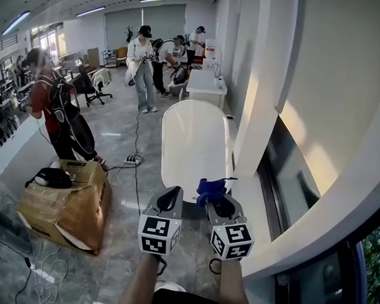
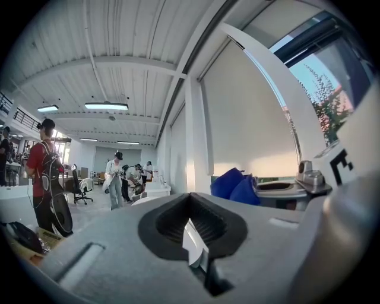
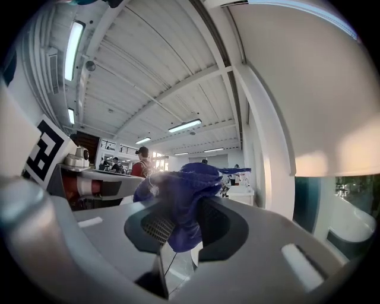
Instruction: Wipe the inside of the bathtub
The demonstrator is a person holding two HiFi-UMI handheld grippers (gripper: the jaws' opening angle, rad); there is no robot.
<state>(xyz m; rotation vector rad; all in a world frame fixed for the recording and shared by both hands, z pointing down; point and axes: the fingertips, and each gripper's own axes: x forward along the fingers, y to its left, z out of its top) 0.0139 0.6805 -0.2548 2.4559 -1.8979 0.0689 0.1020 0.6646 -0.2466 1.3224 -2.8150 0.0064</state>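
Note:
A long white bathtub [image 1: 195,142] stands on the floor ahead of me, along the window wall. My right gripper [image 1: 214,195] is shut on a bunched blue cloth [image 1: 210,188], held level in the air just before the tub's near end. In the right gripper view the blue cloth [image 3: 181,196] bulges up between the jaws. My left gripper [image 1: 172,195] hangs beside it on the left, shut with nothing in it. The left gripper view shows the blue cloth [image 2: 234,184] off to the right.
A cardboard box [image 1: 66,202] with a dark bag on it sits at my left. Cables and a power strip [image 1: 132,158] lie on the floor left of the tub. Several people stand further back; one person [image 1: 52,109] in red is near left. A white pillar [image 1: 259,107] borders the tub's right.

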